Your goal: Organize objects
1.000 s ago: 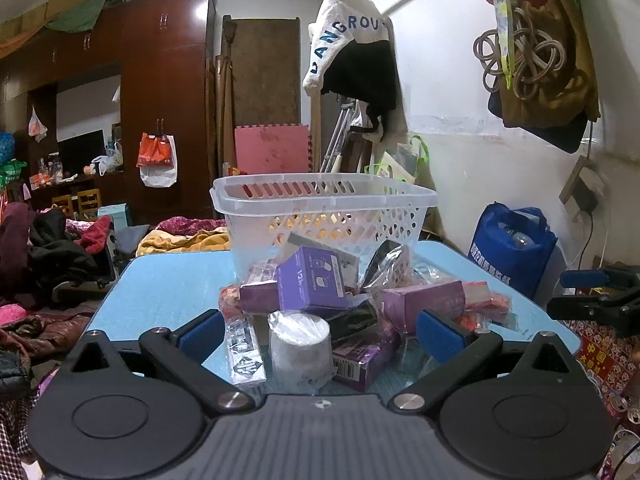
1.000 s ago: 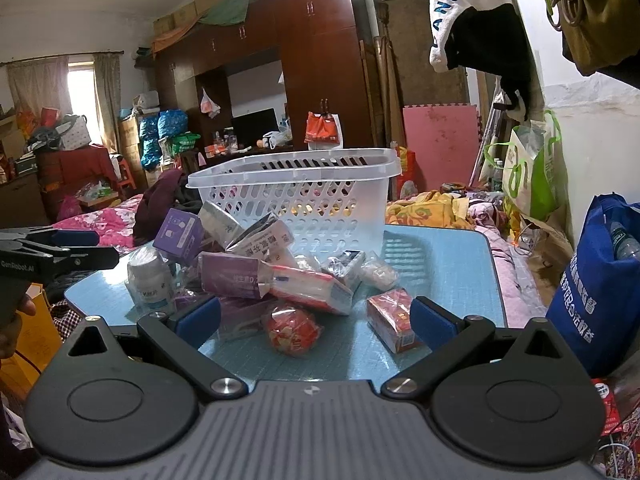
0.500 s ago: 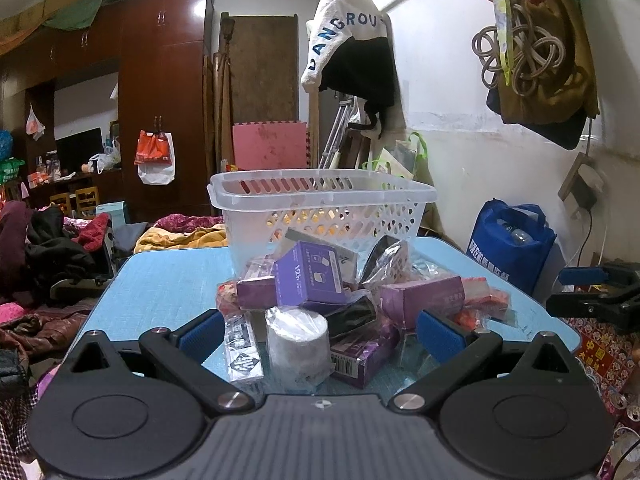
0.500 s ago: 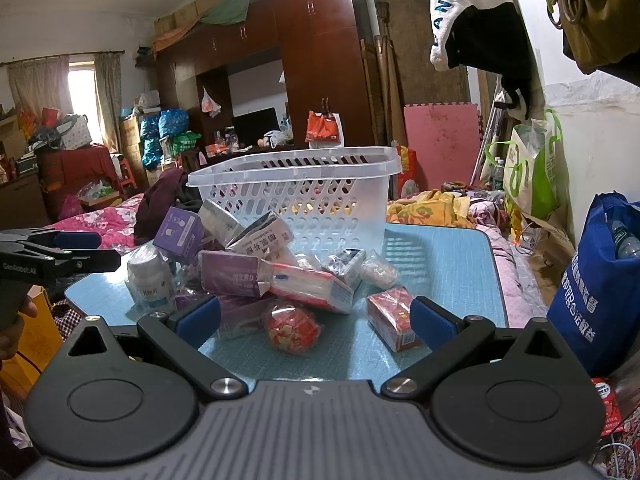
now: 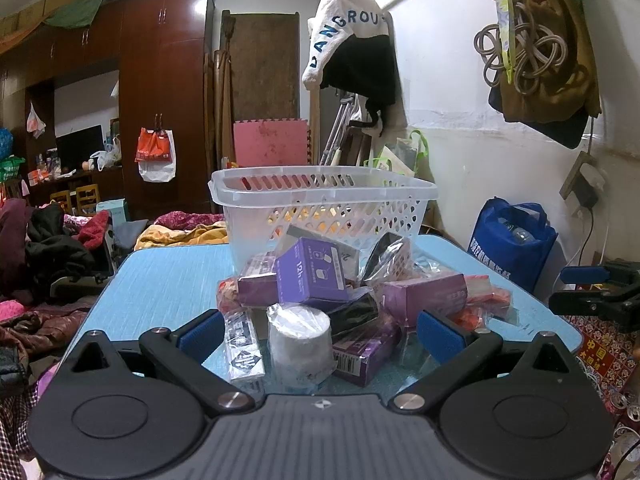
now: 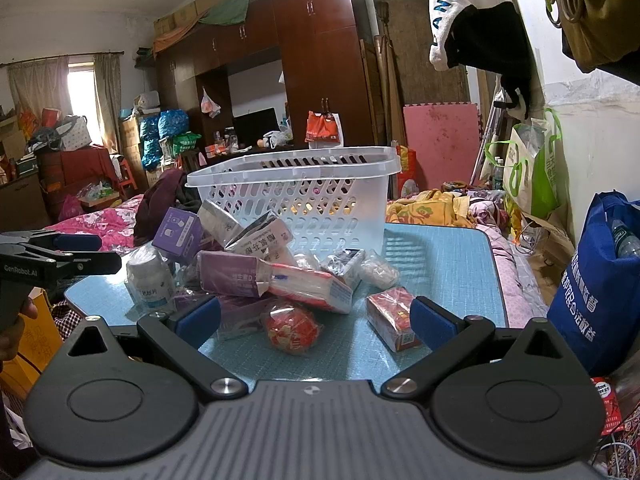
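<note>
Currently: left gripper (image 5: 318, 334) fingers spread, empty; wrapped white bottle (image 5: 300, 342) upright on table (image 5: 160, 280), dead ahead between them, nearest. Right gripper (image 6: 315, 317) spread, empty. Basket (image 5: 324, 204) behind pile.

We hold the right gripper (image 6: 315, 322) low at the near edge of the blue table (image 6: 444, 264), its blue-padded fingers (image 6: 434, 324) spread wide with nothing between them. Just ahead, between the fingertips, lies a round red packet (image 6: 292, 326); a red-and-white box (image 6: 392, 318) sits beside the right-hand pad. Farther ahead, a pile of purple boxes (image 6: 230, 272) and a long red-and-white carton (image 6: 312, 286) leans against a white perforated basket (image 6: 296, 192). Off to the left of the pile stands a white bottle (image 6: 150, 280). The left gripper (image 6: 80, 252) pokes in from the far left, its state unclear.
</note>
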### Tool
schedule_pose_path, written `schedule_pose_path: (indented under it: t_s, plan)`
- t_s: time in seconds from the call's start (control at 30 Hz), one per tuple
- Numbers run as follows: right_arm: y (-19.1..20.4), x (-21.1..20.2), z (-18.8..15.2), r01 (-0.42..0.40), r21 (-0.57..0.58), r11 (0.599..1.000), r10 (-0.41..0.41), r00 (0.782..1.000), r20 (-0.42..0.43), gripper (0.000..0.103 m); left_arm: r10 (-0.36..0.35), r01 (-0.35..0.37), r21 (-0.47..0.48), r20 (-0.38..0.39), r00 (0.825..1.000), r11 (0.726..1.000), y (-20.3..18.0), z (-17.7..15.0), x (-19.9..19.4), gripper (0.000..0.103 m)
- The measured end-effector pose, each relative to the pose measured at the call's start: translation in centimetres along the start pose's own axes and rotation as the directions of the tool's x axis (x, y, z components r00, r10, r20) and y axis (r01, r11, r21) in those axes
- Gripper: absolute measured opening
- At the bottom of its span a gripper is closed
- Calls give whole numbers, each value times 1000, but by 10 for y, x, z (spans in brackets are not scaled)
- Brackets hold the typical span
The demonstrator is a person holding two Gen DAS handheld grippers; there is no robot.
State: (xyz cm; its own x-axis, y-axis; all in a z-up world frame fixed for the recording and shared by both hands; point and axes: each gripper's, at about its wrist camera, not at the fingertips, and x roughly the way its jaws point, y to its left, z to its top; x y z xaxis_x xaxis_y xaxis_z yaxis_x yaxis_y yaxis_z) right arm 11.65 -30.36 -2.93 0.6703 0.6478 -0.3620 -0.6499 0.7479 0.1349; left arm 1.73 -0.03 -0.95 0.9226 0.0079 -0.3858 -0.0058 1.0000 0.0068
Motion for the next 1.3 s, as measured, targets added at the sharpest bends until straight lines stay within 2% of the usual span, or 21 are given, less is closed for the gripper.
schedule_pose_path:
  t_s: [0.8,0.87,0.97,1.0,1.1,1.2,1.3]
  plan:
    - [0,1,-3,0,1,1000,0,1000,-2,103,-3,3,3,-14,1000,1000,2,-5,4,103]
    - [-2,1,-3,-6,6,1000,6,1000,19,103,4,-4,2,-2,1000,1000,5,-4,3,103]
    - [-12,0,-6,-31,1,1000,30,993,115,103,25,-24,-33,35,999,999,21,1,-4,103]
    - [-18,3,-9,-4,21,1000,2,992,123,103,43,-40,-52,49,998,998,31,3,-5,103]
    - [-35,17,-16,120,76,990,-126,990,70,103,79,-76,-76,44,996,994,55,1,-2,102]
    - [-46,29,-26,124,89,988,-125,992,9,102,88,-86,-65,19,996,994,67,-9,5,100]
    - [-39,38,-30,134,15,991,-134,991,-11,99,94,-94,-74,-2,996,993,76,-17,12,97]
